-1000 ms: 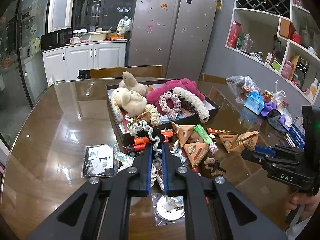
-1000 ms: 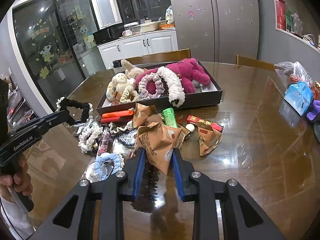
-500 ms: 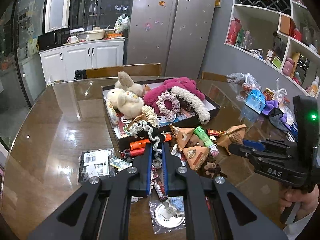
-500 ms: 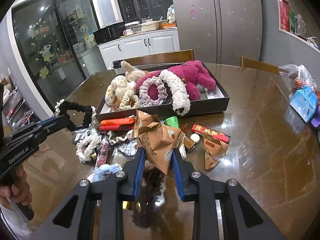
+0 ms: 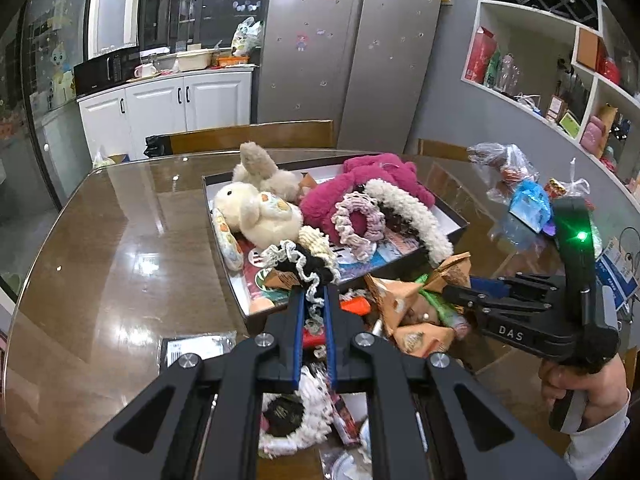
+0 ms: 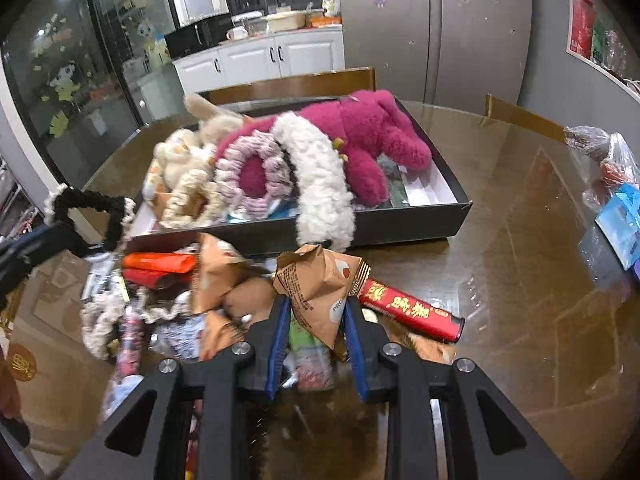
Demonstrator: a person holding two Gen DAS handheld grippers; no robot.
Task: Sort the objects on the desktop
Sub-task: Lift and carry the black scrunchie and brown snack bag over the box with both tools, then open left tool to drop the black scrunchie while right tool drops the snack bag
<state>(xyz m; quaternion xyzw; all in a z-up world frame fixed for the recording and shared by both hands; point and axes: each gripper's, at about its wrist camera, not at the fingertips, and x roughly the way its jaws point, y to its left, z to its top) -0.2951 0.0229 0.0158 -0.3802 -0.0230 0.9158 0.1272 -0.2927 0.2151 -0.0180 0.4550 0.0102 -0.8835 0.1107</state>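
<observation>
Tabletop: snack packet between right gripper pads.

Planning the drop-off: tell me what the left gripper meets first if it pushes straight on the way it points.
Probably the near wall of the black tray, just ahead of the left gripper and its black-and-white crocheted scrunchie. Depth is unclear; it may clear the wall and meet the cream plush rabbit.

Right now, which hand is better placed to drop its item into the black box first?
Probably left: its tongs hold the black-and-white scrunchie at the black box edge; the right tongs' brown packet sits short of it.
</observation>
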